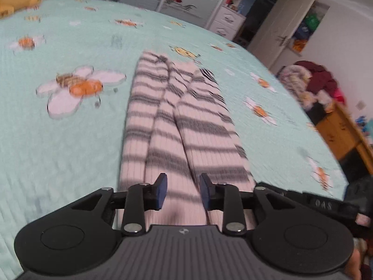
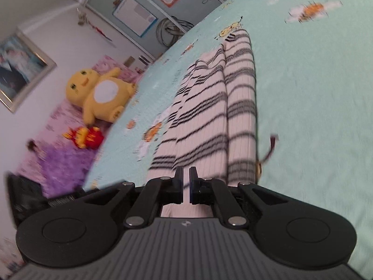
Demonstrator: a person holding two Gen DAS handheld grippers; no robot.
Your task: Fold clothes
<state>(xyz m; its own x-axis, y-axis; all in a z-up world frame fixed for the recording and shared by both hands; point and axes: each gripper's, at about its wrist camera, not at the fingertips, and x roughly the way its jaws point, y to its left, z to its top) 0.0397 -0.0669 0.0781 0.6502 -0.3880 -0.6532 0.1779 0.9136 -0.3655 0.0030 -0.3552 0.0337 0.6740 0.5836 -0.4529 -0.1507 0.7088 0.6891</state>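
nearest the camera in the left wrist view, the left hand-held gripper [image 1: 183, 191] has its jaws apart, with the near end of a pink and grey striped garment [image 1: 179, 121] lying beneath and between the blue pads [image 1: 162, 191], which do not press on it. in the right wrist view, the right hand-held gripper [image 2: 185, 184] is almost closed, its jaws seeming to pinch a thin edge of the same striped garment [image 2: 209, 116] at the near end. the garment lies on a mint green bedspread [image 1: 58, 140] printed with daisies, already folded lengthwise into a long narrow strip running away from the grippers. this appears to be the middle of the fold. the next move likely calls for both grippers to hold the near end and carry it over to the far end. beyond, a yellow plush toy [image 2: 98, 93] sits by the wall.
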